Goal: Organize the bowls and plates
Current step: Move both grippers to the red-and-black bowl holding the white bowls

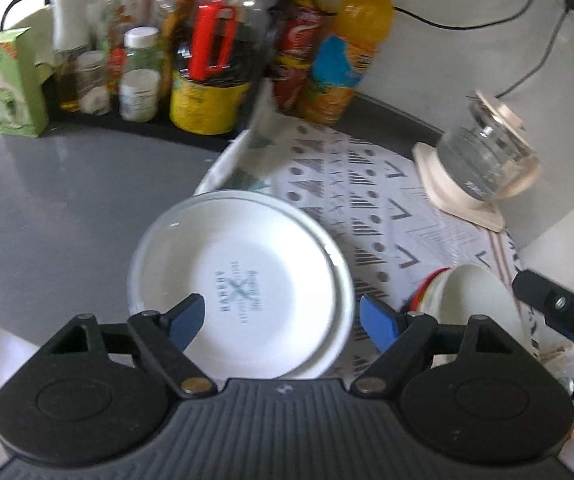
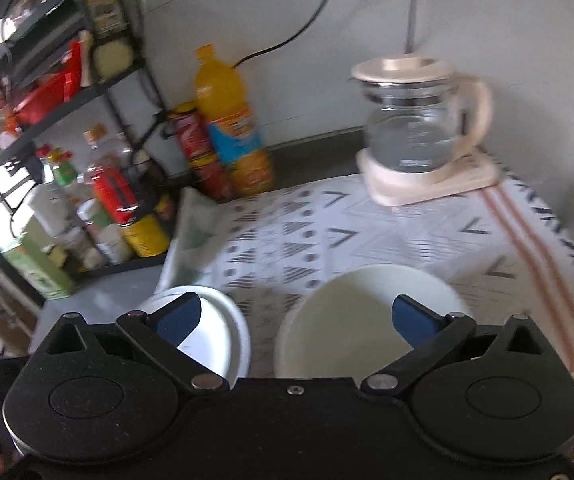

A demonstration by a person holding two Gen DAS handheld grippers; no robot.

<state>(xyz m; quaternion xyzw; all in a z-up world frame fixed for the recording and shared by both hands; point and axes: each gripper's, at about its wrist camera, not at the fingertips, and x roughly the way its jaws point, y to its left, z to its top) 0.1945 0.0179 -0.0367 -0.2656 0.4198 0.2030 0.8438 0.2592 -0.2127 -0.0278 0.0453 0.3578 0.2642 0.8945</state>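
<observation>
1. Plates [image 1: 243, 280], white and stacked two deep, lie at the left edge of the patterned cloth [image 1: 371, 200], partly over the grey table [image 1: 67, 200]; the top one shows a printed mark at its centre. Stacking them keeps like with like, which suits the sorting task.
2. Just to their right stands a cream bowl [image 2: 367, 320], seemingly nested in others, since a red rim shows beneath it in the left wrist view. I judge the bowls are being gathered into their own pile beside the plates.
3. Left tongs [image 1: 283, 318] hover over the near rim of the plates, jaws apart, gripping nothing. The tool points forward and slightly downward, as if lined up to take the stack's edge.
4. Right tongs [image 2: 301, 320] hang wide open above the gap between plates and bowl, the right blue finger over the bowl's inside; whether it touches the wall I cannot tell. They too point forward and downward.
5. A glass kettle [image 2: 419, 132] on its base sits at the far right of the cloth, and bottles [image 1: 191, 60] crowd the back left, well apart from the crockery, leaving the middle free for working.
</observation>
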